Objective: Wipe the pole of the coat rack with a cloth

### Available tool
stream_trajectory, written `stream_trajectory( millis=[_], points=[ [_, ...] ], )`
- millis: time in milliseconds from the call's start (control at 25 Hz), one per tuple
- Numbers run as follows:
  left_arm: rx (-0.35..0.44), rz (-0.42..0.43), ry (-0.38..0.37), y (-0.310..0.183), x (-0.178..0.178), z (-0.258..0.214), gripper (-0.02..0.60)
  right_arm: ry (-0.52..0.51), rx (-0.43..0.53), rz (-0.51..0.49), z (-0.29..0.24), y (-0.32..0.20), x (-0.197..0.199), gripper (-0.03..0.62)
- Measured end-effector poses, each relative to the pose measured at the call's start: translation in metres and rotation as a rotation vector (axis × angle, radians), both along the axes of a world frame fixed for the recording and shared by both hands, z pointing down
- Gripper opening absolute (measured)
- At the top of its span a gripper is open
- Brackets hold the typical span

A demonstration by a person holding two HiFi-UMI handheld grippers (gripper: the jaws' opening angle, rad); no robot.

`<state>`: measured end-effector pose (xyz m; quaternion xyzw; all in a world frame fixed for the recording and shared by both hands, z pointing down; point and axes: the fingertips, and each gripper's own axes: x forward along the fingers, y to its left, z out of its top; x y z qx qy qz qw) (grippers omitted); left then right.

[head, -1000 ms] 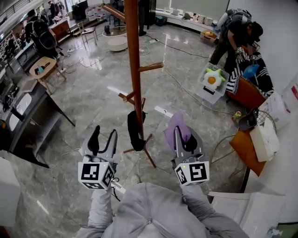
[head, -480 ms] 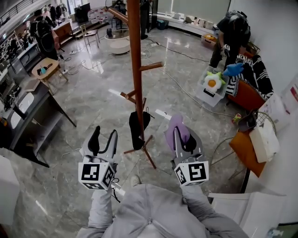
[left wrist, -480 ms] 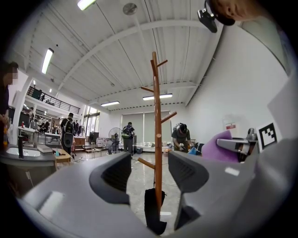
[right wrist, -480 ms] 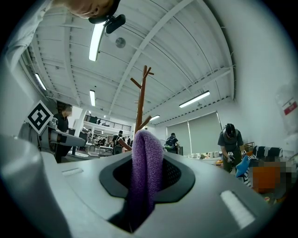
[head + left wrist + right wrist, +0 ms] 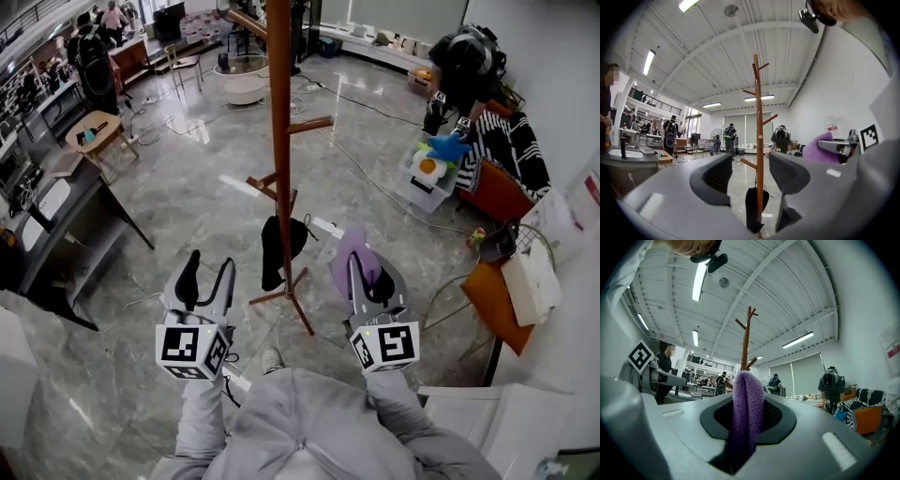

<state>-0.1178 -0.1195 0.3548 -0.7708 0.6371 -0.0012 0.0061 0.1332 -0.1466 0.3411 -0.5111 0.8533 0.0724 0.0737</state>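
Observation:
The brown wooden coat rack pole (image 5: 280, 122) stands straight ahead on the marble floor, with short pegs and a black item (image 5: 278, 249) hanging low on it. In the left gripper view the pole (image 5: 759, 140) shows between the jaws but far off. My left gripper (image 5: 206, 277) is open and holds nothing. Right of the pole's base, my right gripper (image 5: 361, 272) is shut on a purple cloth (image 5: 354, 258), which stands up between the jaws (image 5: 746, 408). Neither gripper touches the pole.
A dark desk (image 5: 56, 220) stands at the left and a small round table (image 5: 87, 134) behind it. At the right are an orange chair (image 5: 497, 295), a white bin with toys (image 5: 427, 173) and a person (image 5: 459, 70) bending there. Cables run across the floor.
The view has shifted slightly, so the rack sits a little further right and nearer. The person at the right has moved with a blue item. Both grippers keep their places.

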Motion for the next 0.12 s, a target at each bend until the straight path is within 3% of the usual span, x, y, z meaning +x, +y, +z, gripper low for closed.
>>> stream_trajectory(
  millis=[120],
  points=[
    [0.000, -0.003, -0.002, 0.0031, -0.0014, 0.0026, 0.268, 0.003, 0.002, -0.004, 0.0009, 0.0027, -0.0018, 0.069]
  ],
)
